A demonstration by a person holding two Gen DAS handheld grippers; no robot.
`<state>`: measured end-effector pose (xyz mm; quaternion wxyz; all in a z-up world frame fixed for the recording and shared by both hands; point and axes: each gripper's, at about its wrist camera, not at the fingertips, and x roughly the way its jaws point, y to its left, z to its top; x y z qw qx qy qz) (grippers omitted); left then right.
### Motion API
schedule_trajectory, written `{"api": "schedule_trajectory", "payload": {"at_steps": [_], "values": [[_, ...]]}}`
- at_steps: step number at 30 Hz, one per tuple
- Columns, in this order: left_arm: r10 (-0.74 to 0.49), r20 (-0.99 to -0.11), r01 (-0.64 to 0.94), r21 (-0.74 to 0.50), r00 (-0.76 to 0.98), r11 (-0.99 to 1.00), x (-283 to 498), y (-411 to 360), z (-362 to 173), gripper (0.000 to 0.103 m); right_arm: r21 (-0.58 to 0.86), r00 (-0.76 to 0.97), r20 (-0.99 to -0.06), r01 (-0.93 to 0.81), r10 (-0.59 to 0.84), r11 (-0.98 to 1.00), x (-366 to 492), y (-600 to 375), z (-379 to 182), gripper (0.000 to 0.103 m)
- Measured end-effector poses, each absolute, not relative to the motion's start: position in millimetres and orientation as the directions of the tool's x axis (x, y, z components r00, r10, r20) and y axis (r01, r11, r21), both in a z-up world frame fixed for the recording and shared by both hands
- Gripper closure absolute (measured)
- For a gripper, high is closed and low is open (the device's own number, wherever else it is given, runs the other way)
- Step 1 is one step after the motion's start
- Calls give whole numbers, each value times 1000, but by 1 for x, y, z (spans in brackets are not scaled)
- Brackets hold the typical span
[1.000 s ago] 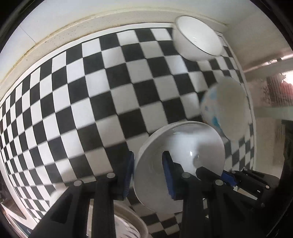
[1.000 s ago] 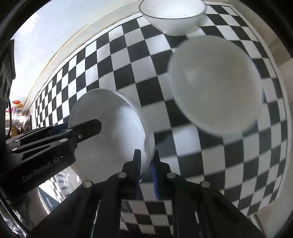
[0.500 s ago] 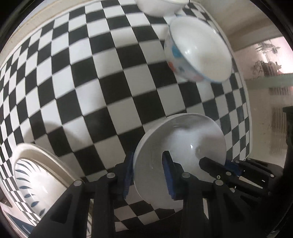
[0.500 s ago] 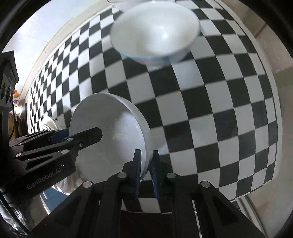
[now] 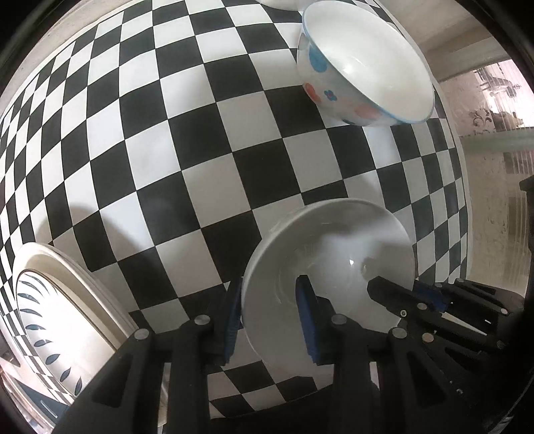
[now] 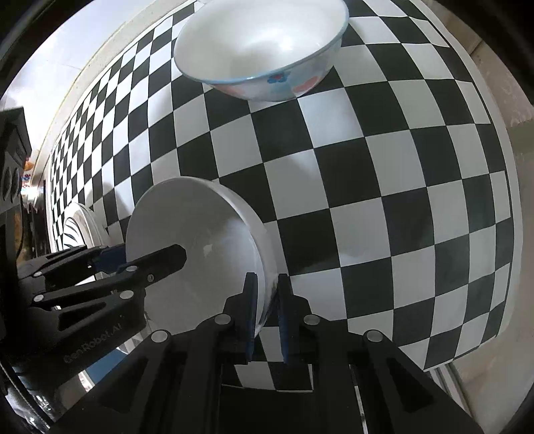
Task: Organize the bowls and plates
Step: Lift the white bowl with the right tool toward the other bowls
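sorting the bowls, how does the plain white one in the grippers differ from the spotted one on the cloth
The plain white bowl has no pattern; the spotted bowl carries blue and pink marks and a blue rim. The plain white bowl is pinched at its rim by the left gripper and right gripper; the spotted bowl sits free on the checkered cloth. Both are empty.

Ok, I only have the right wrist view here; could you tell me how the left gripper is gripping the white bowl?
Observer: The left gripper straddles the bowl at its rim, one of its fingers inside, one outside.
Operator: Thank you. What is the striped sliver at my left edge?
Observer: A stack of plates; the top one has blue leaf marks.
Operator: Is anything beyond the dotted bowl?
Observer: Yes, the edge of a third bowl, white, shows just behind it.
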<state>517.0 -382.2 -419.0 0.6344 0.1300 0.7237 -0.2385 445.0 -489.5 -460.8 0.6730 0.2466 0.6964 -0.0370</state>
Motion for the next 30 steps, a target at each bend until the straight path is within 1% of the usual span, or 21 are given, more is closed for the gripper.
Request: {"api": "schedule_trajectory", "payload": {"at_steps": [8, 12, 14, 17, 20, 22, 23, 26, 30], "values": [[-113, -980, 465, -178, -165, 867, 514, -385, -421, 74, 297, 18, -949, 378, 314, 877, 448, -487, -462, 90], [-117, -984, 450, -165, -133, 878, 519, -370, -401, 73, 319, 41, -944, 354, 327, 879, 445, -500, -442, 90], [-137, -984, 436, -175, -117, 883, 522, -362, -387, 73, 329, 50, -941, 356, 334, 874, 443, -509, -433, 88], [-155, -986, 416, -165, -59, 894, 529, -356, -362, 73, 354, 111, -935, 370, 337, 859, 443, -533, -407, 87], [-169, -985, 401, -148, 17, 904, 548, -359, -339, 72, 385, 179, -923, 382, 341, 840, 452, -558, -382, 71], [-191, -980, 396, -158, 46, 905, 569, -367, -329, 68, 403, 233, -913, 395, 334, 825, 463, -577, -366, 43], [-202, -978, 392, -167, 51, 905, 582, -374, -326, 68, 406, 263, -910, 401, 322, 821, 471, -587, -358, 40], [-231, -971, 375, -194, 56, 907, 616, -393, -323, 68, 397, 311, -908, 418, 282, 817, 503, -613, -348, 40], [-259, -963, 363, -218, 68, 906, 669, -425, -328, 68, 419, 327, -898, 437, 293, 796, 560, -643, -356, 40]]}}
